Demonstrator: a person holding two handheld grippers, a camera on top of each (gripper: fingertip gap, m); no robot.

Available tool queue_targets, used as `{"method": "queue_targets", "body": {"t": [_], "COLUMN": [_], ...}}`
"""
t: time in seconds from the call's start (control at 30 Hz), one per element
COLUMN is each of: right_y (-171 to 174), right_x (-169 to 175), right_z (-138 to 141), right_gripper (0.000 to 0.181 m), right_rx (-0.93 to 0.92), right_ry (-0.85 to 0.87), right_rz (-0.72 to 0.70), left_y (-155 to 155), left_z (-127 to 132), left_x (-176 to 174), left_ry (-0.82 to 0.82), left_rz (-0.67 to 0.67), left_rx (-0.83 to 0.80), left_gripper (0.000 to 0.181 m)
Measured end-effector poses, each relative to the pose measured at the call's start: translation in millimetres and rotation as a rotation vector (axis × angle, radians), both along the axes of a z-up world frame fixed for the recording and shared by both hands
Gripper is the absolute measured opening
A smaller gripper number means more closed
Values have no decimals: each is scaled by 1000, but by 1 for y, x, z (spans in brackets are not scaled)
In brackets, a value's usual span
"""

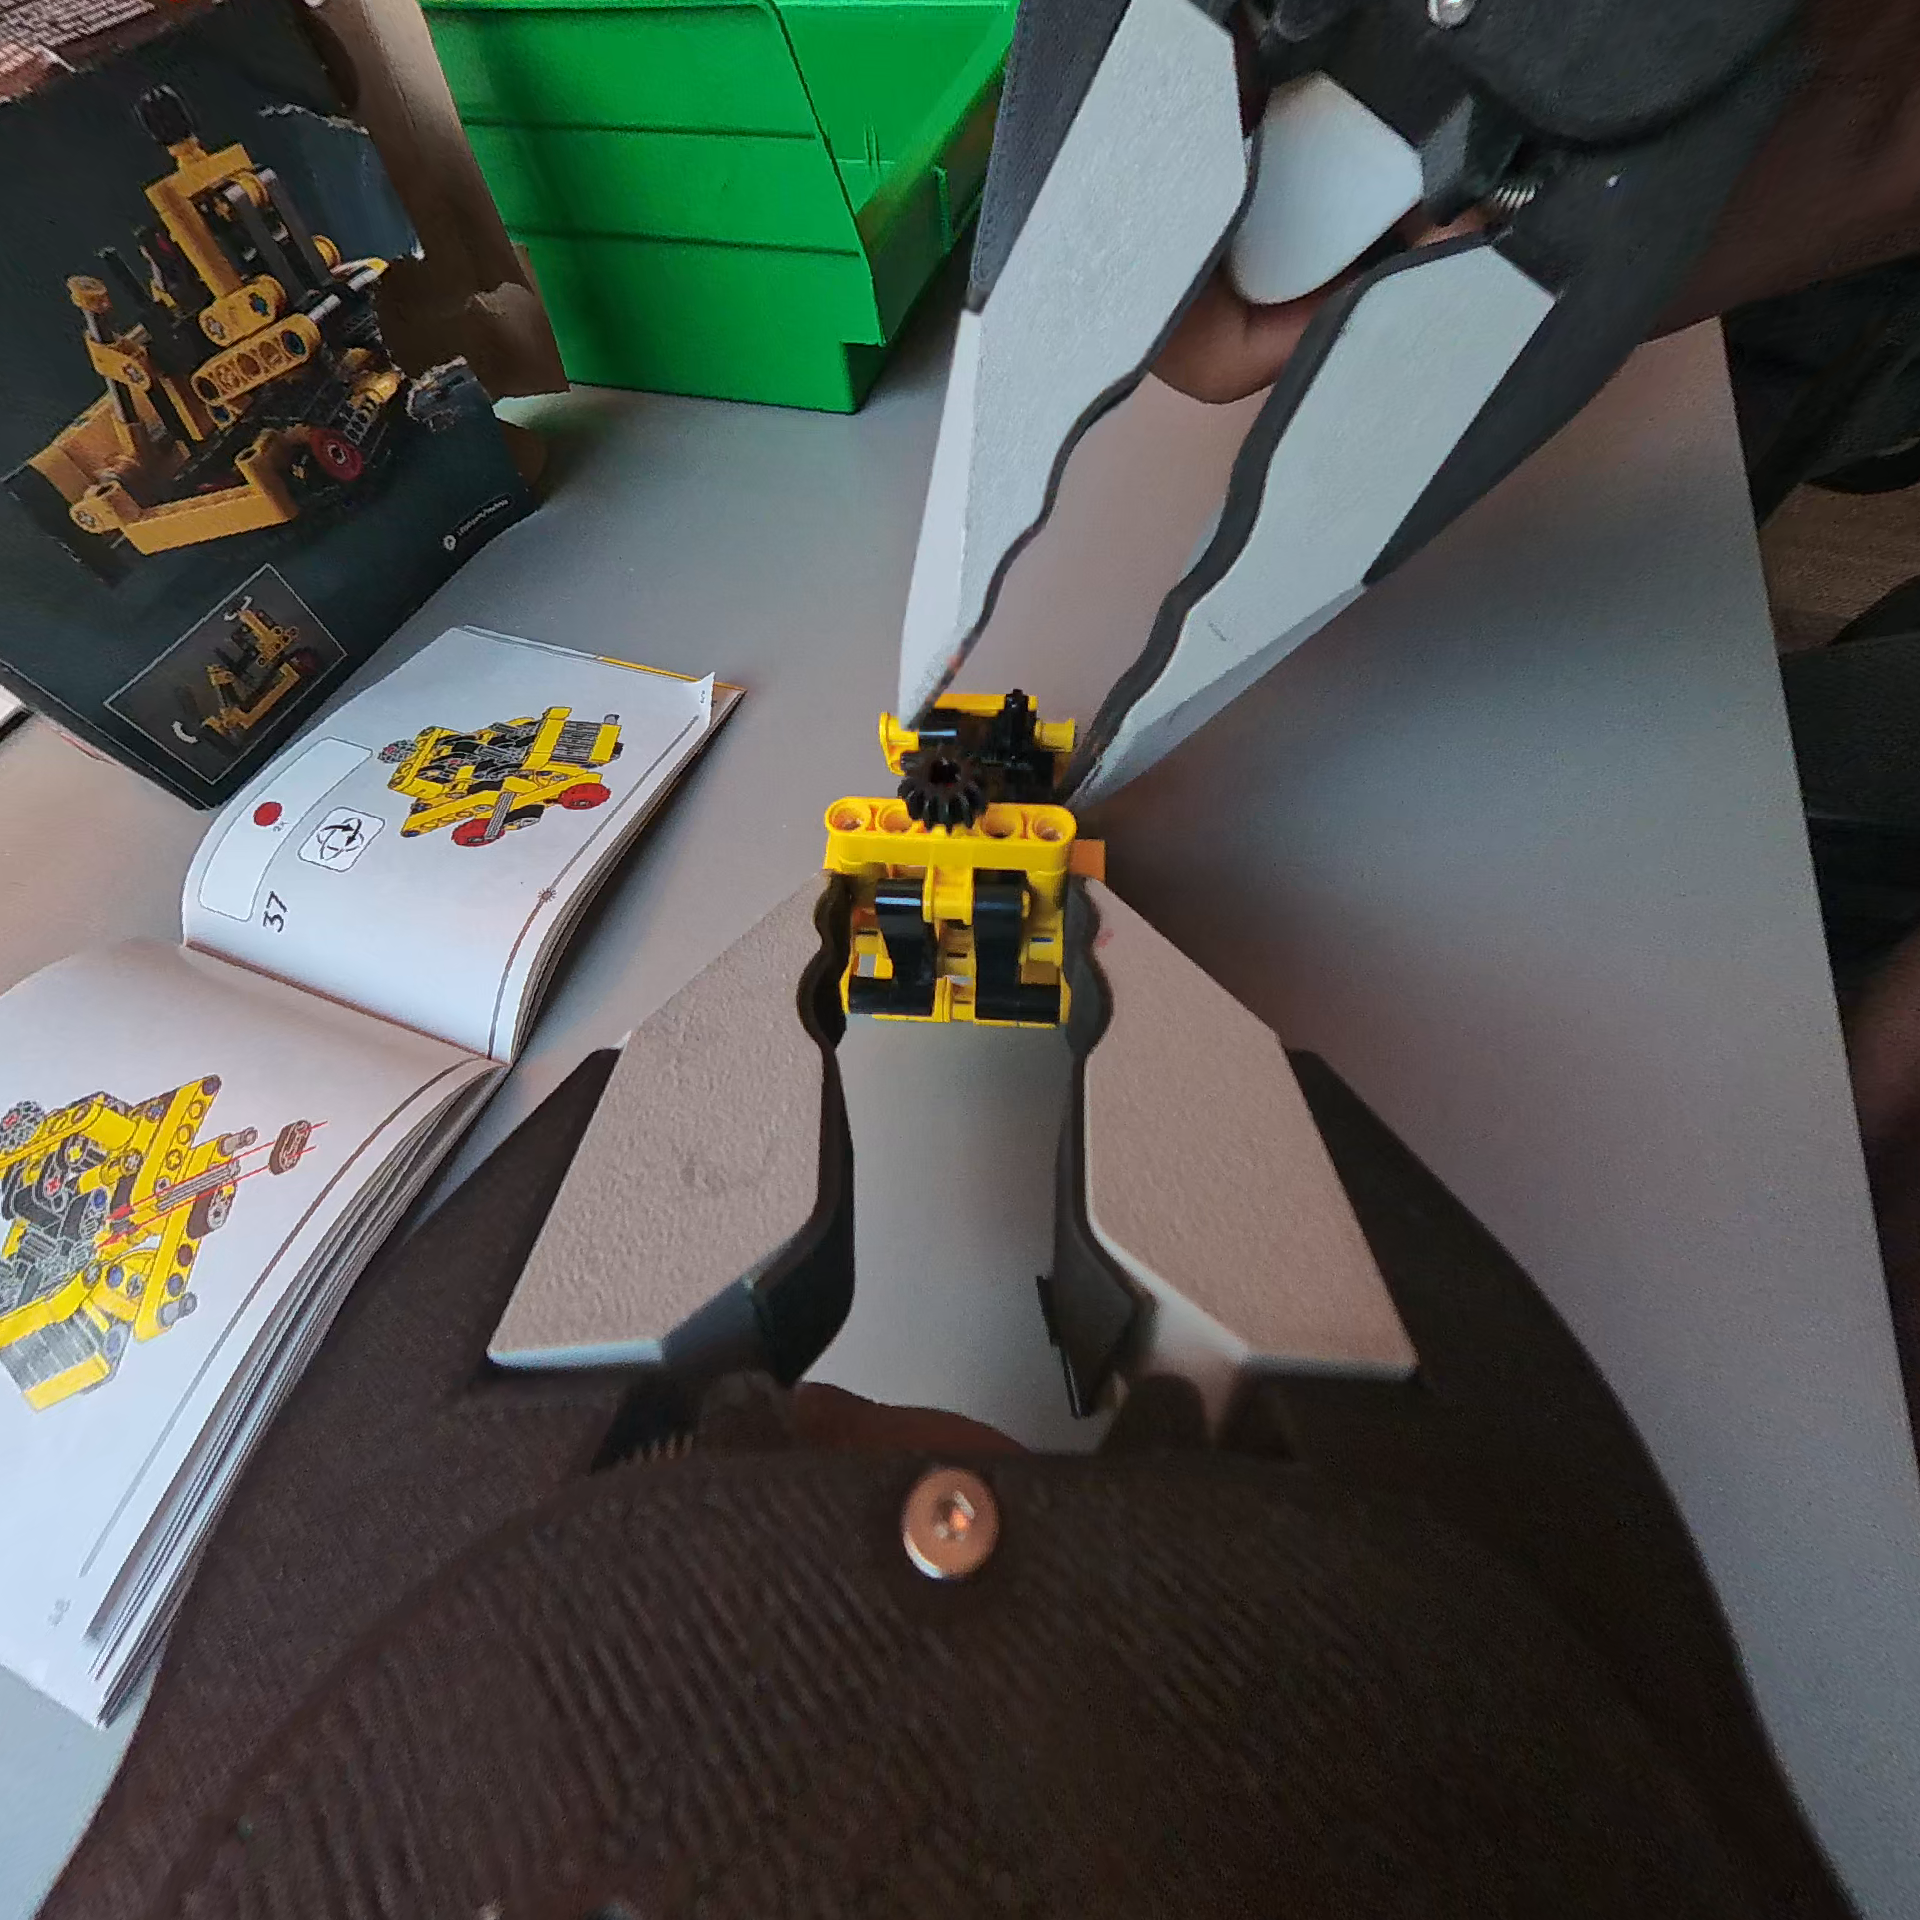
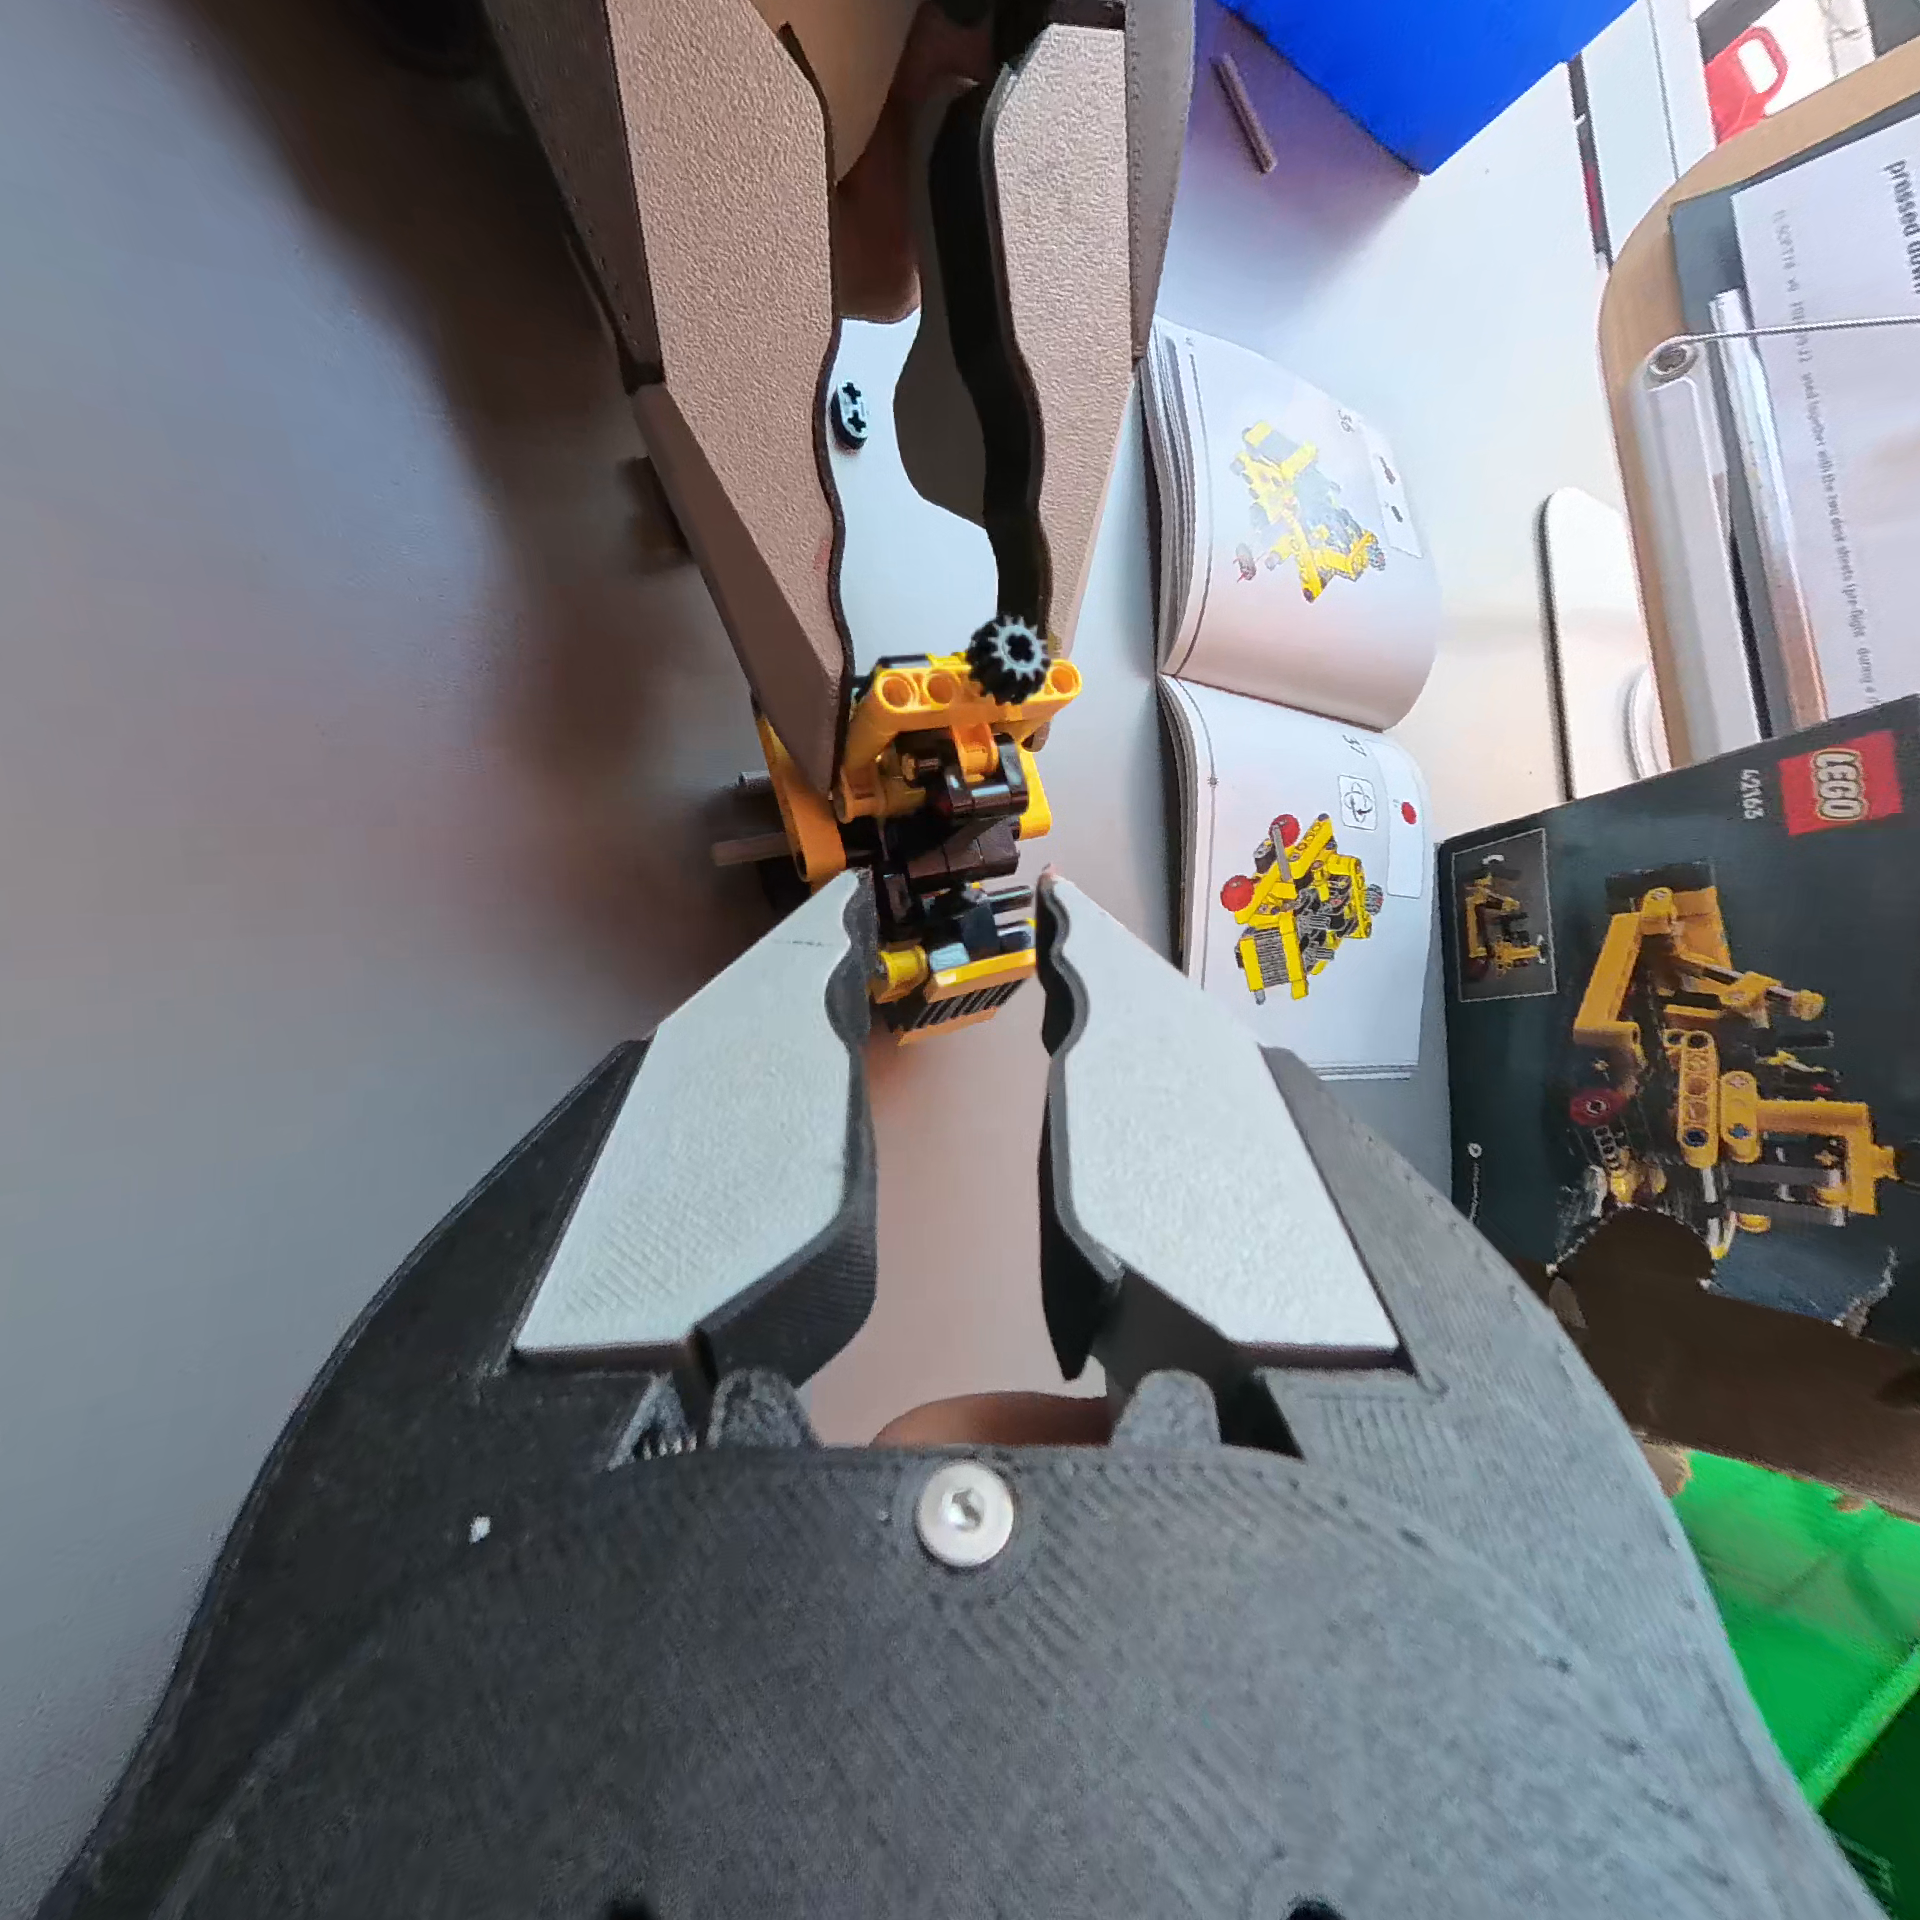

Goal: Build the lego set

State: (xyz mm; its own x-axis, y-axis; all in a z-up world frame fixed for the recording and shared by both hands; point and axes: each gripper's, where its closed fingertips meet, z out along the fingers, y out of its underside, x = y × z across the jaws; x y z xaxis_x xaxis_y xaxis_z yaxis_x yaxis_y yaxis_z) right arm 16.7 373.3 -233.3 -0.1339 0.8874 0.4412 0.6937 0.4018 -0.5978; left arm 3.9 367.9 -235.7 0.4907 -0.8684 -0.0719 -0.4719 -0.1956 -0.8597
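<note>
A small yellow and black lego model (image 1: 951, 914) is held above the grey table (image 1: 1455, 935) between both grippers. A black gear (image 1: 943, 790) sits on its yellow holed beam. My left gripper (image 1: 956, 920) is shut on the model's near end. My right gripper (image 1: 992, 753) comes down from above, its fingertips closed on the model's far end. In the right wrist view my right gripper (image 2: 951, 899) is shut on the model (image 2: 935, 810), the left gripper (image 2: 935, 717) holds it from the far side, and the gear (image 2: 1013, 652) shows on top.
An open instruction booklet (image 1: 416, 831) lies left of the model, with the set's dark box (image 1: 208, 364) and a green bin (image 1: 707, 187) behind it. A small black piece (image 2: 852, 410) lies on the table. The table's edge runs along the right.
</note>
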Motion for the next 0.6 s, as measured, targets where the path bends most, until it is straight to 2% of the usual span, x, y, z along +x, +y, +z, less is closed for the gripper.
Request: {"method": "queue_targets", "body": {"t": [0.03, 0.27, 0.5, 0.6], "right_y": [0, -3, -7, -9], "right_x": [0, -1, 2, 3], "right_z": [0, 0, 2, 2], "right_gripper": [27, 31, 36, 35], "right_rx": [-5, -59, 33, 70], "right_ry": [-1, 18, 26, 35], "right_rz": [2, 33, 15, 2], "left_y": [0, -3, -10, -11], "left_z": [0, 1, 4, 5], "left_x": [0, 2, 2, 3], "left_ry": [-1, 11, 95, 102], "left_rz": [0, -26, -86, -94], "left_rx": [-1, 29, 210, 229], "left_gripper": [39, 39, 39, 39]}}
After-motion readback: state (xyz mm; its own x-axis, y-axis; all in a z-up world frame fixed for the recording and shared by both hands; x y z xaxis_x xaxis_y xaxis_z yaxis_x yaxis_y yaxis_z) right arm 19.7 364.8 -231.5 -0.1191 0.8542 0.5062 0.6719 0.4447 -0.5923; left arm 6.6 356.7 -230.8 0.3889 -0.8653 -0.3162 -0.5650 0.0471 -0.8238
